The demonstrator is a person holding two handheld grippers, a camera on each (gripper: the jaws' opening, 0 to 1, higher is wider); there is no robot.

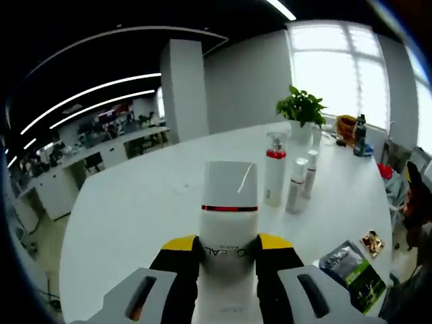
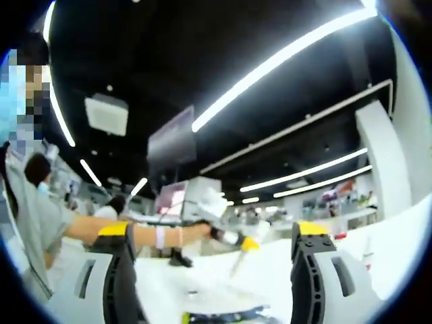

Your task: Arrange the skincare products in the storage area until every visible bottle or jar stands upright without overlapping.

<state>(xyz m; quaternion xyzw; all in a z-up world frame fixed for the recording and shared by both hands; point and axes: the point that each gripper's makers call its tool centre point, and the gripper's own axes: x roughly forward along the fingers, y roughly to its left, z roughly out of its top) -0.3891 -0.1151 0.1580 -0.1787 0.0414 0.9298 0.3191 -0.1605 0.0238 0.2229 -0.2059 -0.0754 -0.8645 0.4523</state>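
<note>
A: In the left gripper view, a white bottle [image 1: 229, 223] with a red band under its tall cap is pinched between the yellow-tipped jaws of the left gripper [image 1: 229, 253]. It is held upright and lifted above the white worktop [image 1: 135, 209].

B: And the print on it?

A: Dark lettering is seen at the level of the jaws, but it cannot be read in full.

B: What is seen beyond it?

A: Three more products are found standing upright further back on the worktop: a pump bottle [image 1: 275, 169] with a red collar, a slim white tube [image 1: 295, 185] just beside it, and another slim bottle [image 1: 310, 173] close behind. None is laid over another. A potted plant [image 1: 301, 108] is set behind them near the window, and a dark bottle [image 1: 360, 134] is seen at the far edge. Two printed sachets [image 1: 352, 272] are lying flat near the right of the view.

B: Over to the right gripper view.

A: The jaws of the right gripper [image 2: 212, 260] are spread wide, with nothing between them. The view is tilted up towards the ceiling lights [image 2: 283, 57]. A person's arm [image 2: 128, 233] is stretched across from the left, and another yellow-tipped gripper [image 2: 236, 239] is held at its end. Whether that one is pinching anything cannot be told; it is blurred.
</note>
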